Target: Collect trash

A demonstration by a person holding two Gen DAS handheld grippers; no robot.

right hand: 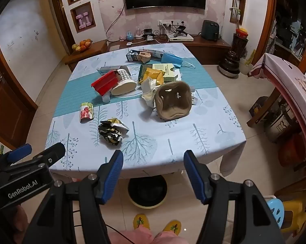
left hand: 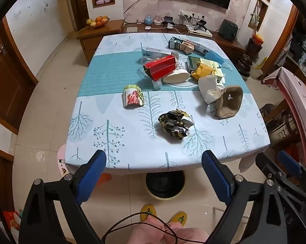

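Two handheld grippers with blue ribbed pads hover at the near edge of a table draped in a pale blue tree-print cloth (left hand: 224, 142), both with jaws apart and nothing between them. The left gripper (left hand: 154, 162), at the bottom of its own view, stands spread wide; the right gripper (right hand: 153, 162) is open more narrowly. Trash lies scattered on the cloth. Closest to the grippers, in the lower middle of both frames, sits a crumpled black-and-gold foil wrapper (left hand: 176, 125). To its upper left lies a small green-rimmed cup with a red fruit label (left hand: 132, 97), tipped on its side. At the right of the left wrist view, a tan moulded-pulp cup carrier (left hand: 230, 101) stands tilted against crumpled white paper (left hand: 208, 88). Farther back, a red carton (left hand: 161, 67) leans on an overturned white paper tub (left hand: 176, 76), beside a yellow packet (left hand: 203, 71) and assorted boxes. Yellow slippers (right hand: 157, 224) of a person show on the tiled floor at the bottom.
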